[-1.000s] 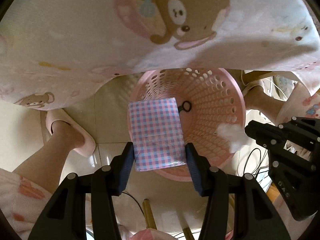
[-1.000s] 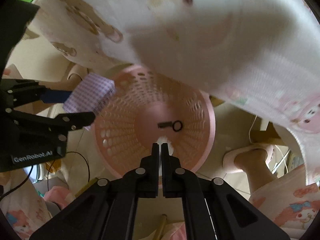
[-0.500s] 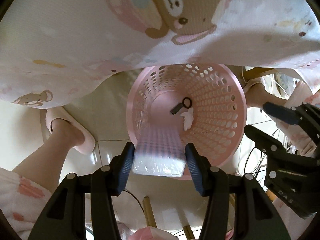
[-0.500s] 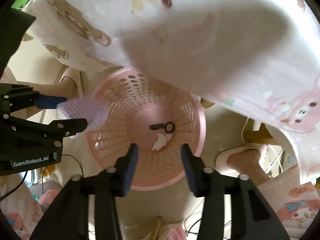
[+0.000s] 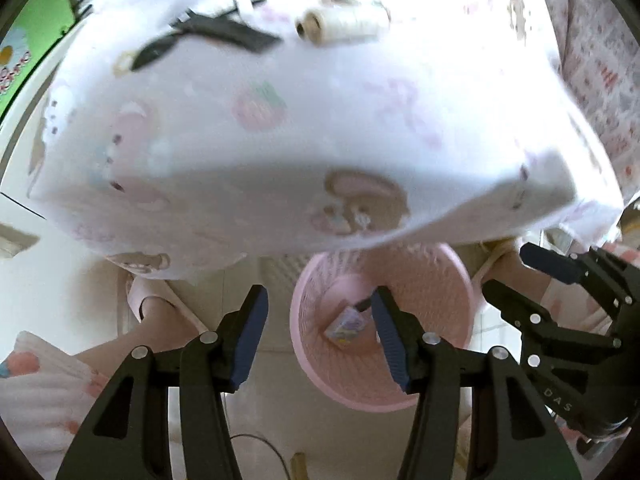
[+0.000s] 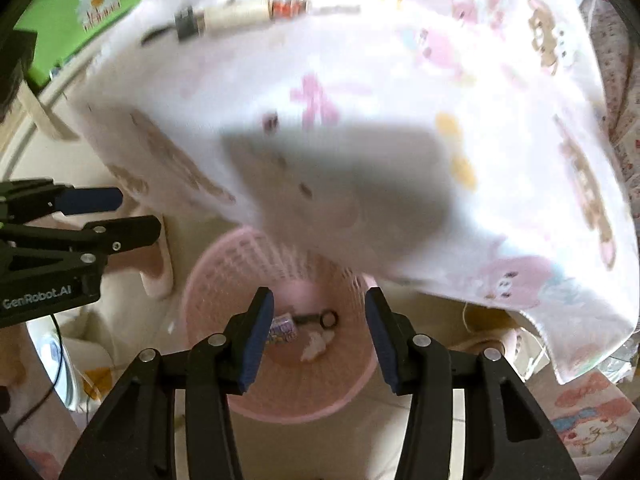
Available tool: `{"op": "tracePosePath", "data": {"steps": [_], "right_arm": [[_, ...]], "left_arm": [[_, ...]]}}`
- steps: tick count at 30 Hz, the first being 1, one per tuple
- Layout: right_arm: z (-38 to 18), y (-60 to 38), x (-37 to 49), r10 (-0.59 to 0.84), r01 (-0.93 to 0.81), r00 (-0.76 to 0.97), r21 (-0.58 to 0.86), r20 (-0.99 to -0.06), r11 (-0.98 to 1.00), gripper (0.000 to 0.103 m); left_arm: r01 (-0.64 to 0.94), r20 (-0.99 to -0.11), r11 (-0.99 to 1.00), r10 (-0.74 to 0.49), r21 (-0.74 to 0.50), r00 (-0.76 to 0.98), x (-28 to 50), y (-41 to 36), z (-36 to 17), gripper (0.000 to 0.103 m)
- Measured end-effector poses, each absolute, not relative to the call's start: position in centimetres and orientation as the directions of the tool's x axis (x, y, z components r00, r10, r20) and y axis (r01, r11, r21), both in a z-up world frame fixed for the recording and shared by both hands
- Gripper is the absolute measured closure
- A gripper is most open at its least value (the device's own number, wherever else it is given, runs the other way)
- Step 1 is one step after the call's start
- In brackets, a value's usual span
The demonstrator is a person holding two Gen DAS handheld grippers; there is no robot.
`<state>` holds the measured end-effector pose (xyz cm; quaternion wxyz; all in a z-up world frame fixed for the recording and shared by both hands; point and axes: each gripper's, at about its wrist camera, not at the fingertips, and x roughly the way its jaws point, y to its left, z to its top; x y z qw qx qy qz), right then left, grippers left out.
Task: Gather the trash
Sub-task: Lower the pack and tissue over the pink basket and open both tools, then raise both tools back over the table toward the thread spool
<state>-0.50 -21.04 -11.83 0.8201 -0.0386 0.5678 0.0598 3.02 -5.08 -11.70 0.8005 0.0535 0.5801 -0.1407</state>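
I hold both tongs above a pink basket (image 6: 280, 392) that stands on the floor. My left tongs (image 5: 320, 336) stand apart with nothing between the pads. My right tongs (image 6: 318, 336) have just been opening and now stand apart, also empty.

The trash lies on the basket bottom: a checked packet (image 6: 282, 330), a white wad of tissue (image 6: 318, 344) just beside it, and a dark key-like piece with a ring (image 6: 318, 319) touching or nearly touching the packet. In the left view I see only the packet (image 5: 346, 326) clearly; my right pad covers part of the basket (image 5: 424, 300) floor.

A cartoon-print cloth (image 6: 360, 120) drapes over the tabletop edge and overhangs the far part of the basket rim, blocking the view there. On the cloth rest a spool of white thread (image 5: 344, 24) and a dark, blurred object (image 5: 208, 38). A person's foot in a pink slipper (image 5: 148, 304) stands left of the basket, and a cable (image 6: 52, 364) trails on the floor nearby.
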Motion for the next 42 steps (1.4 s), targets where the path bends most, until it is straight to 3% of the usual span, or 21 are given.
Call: {"op": "tracePosePath", "data": {"steps": [8,17,22,25,27,37,42], "right_arm": [[-8.5,-21.2,-0.7,0.05,-0.097,0.514,0.0,-0.857,0.995,0.048],[-6.3,-20.7,-2.0,0.079,-0.113,0.592,0.014,-0.802,0.993,0.047],[-5.0,-19.6,-2.8,0.068,-0.139,0.657,-0.032,-0.751,0.99,0.042],[-4.4,-19.5,-2.8,0.072,-0.141,0.671,-0.031,-0.738,0.99,0.042],[-4.0,-19.4,-2.6,0.076,-0.139,0.678,-0.026,-0.732,0.99,0.042],[-1.4,-20.3,-0.7,0.074,-0.101,0.733,0.0,-0.677,0.995,0.04],[0.9,-20.9,1.5,0.111,-0.121,0.759,0.027,-0.642,0.992,0.04]], "left_arm": [[0.244,-0.881,0.969,-0.149,-0.04,0.449,3.1,-4.1,-8.4,0.041],[0.164,-0.826,0.981,-0.179,-0.106,0.535,3.1,-1.5,-5.7,0.04],[0.129,-0.8,0.989,-0.139,-0.078,0.584,3.1,-1.2,-4.8,0.04],[0.109,-0.778,0.992,-0.119,-0.066,0.617,3.0,-0.8,-4.2,0.035],[0.088,-0.749,0.996,-0.079,-0.028,0.658,2.8,-0.8,-3.7,0.025],[0.059,-0.733,0.994,-0.111,-0.096,0.672,6.3,0.5,1.2,0.022],[0.043,-0.682,0.996,-0.088,-0.082,0.726,9.0,1.3,5.2,0.022]]}}
